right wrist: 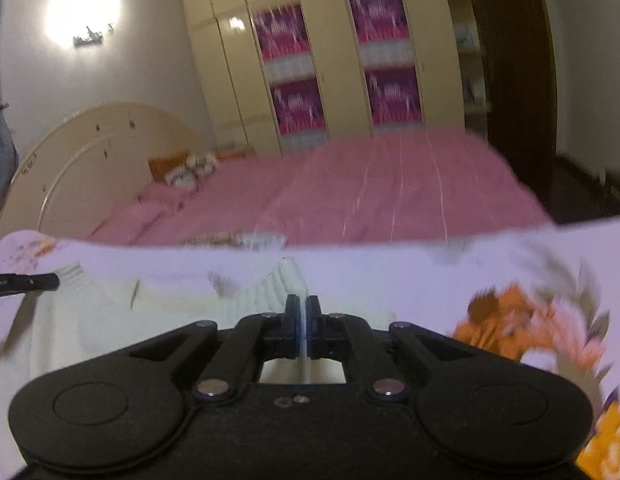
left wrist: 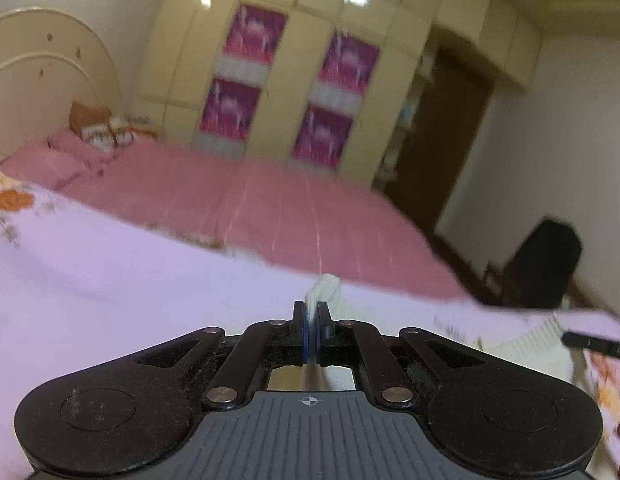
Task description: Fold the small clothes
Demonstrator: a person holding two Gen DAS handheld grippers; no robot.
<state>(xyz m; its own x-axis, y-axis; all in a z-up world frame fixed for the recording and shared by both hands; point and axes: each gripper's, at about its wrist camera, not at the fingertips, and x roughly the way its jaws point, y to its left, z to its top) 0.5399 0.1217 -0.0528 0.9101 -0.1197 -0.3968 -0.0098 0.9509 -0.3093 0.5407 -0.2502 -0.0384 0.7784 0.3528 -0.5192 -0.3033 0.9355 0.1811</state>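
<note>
Both grippers are clamped on the same white knit top right now. The left gripper [left wrist: 311, 314] has its fingers [left wrist: 297, 320] pinched nearly together with a bunched tuft of the white knit top [left wrist: 326, 290] poking up between the blue pads. More of that top shows at the far right of the left view, where the tip of the other gripper pokes in.

The right gripper [right wrist: 303, 312] is the same story: fingers [right wrist: 291, 312] squeezed narrow on a ribbed edge of the knit, which sticks up just past the tips. From the right view the rest of the top spreads out to the left and below, lying on the pale purple floral sheet [right wrist: 510, 264], with the tip of the left gripper visible at the far left edge next to a ribbed cuff or hem. Can't tell which part of the garment each one has, it's all pretty motion-blurred.

Behind the sheet there's a bed with a pink cover [left wrist: 269, 200], some orange and white pillows [left wrist: 97, 128] up by the cream curved headboard [left wrist: 41, 68]. Past that is a cream wardrobe [right wrist: 334, 40] with magenta panels on the doors, and a dark doorway [left wrist: 446, 132] to the right. A bright wall lamp [right wrist: 83, 10] glows in the right view.
</note>
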